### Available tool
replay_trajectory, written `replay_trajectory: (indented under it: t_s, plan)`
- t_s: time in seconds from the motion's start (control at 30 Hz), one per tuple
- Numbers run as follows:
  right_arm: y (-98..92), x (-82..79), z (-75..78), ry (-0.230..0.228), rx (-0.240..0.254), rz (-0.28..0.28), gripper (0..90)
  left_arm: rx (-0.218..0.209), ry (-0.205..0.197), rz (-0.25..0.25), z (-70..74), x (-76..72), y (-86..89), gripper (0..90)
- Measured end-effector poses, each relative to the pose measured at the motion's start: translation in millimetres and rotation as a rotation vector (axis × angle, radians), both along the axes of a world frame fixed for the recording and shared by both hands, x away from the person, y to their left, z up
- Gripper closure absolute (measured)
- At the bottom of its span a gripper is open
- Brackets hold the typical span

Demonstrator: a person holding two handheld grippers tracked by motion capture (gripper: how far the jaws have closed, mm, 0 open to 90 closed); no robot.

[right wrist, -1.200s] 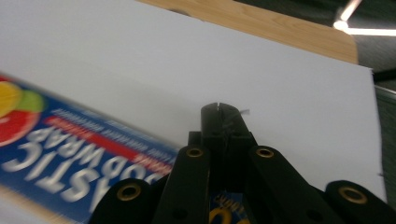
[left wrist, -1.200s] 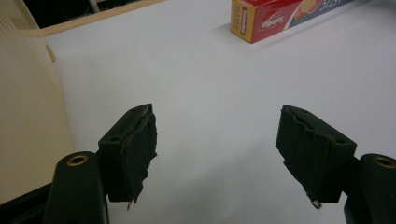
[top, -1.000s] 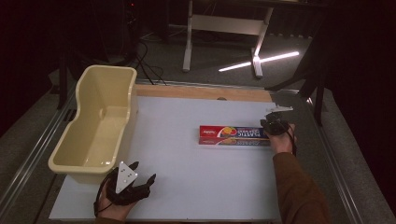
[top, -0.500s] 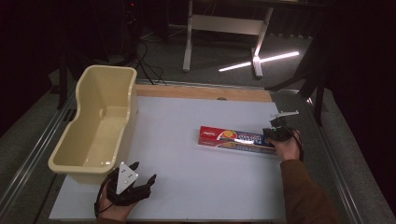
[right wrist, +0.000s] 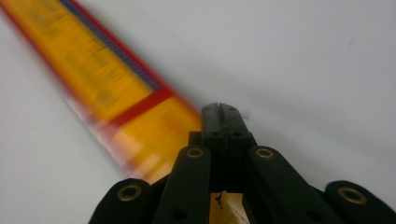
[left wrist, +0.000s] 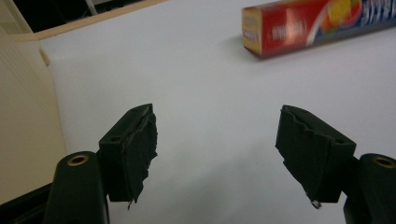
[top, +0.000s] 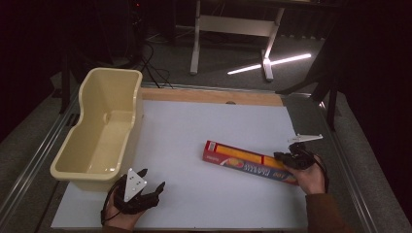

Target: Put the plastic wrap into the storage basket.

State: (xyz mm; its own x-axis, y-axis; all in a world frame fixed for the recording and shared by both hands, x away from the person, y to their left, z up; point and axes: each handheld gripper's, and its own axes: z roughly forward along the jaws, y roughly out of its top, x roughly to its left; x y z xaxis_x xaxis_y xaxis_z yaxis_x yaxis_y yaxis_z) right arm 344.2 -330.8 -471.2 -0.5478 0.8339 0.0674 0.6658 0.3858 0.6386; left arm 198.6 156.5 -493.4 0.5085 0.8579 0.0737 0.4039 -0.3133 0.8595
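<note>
A long red and yellow box of plastic wrap lies slantwise on the white table top. My right gripper is at the box's right end, jaws shut pad to pad. In the right gripper view the closed tips rest on the blurred box; whether they pinch an edge of it I cannot tell. My left gripper rests at the front left of the table, open and empty. Its view shows the spread jaws over bare table, with the box's end farther off.
A cream plastic tub stands at the table's left side, its wall close beside the left gripper. A wooden strip runs along the table's far edge. Metal rails flank the table; a desk frame stands on the floor behind.
My right gripper has moved toward the table's near right. The box's right end came with it, so the box now lies slanted. The left gripper has stayed put.
</note>
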Motion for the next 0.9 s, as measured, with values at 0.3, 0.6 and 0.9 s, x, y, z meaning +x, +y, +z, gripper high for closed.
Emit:
replay_trajectory:
  t_s: [0.3,0.6,0.9]
  plan:
    - [13.8,-6.0,8.5,-0.064,-0.022,0.201,63.7,0.006,0.000,-0.011,-0.2,0.6,-2.7,28.8]
    - [50.0,11.0,11.7,0.027,-0.128,0.460,36.9,0.002,-0.001,-0.014,-0.4,0.1,-3.6,28.8]
    - [87.7,30.0,16.8,0.100,-0.359,0.627,29.0,0.003,0.003,-0.019,-0.4,0.0,-4.3,28.7]
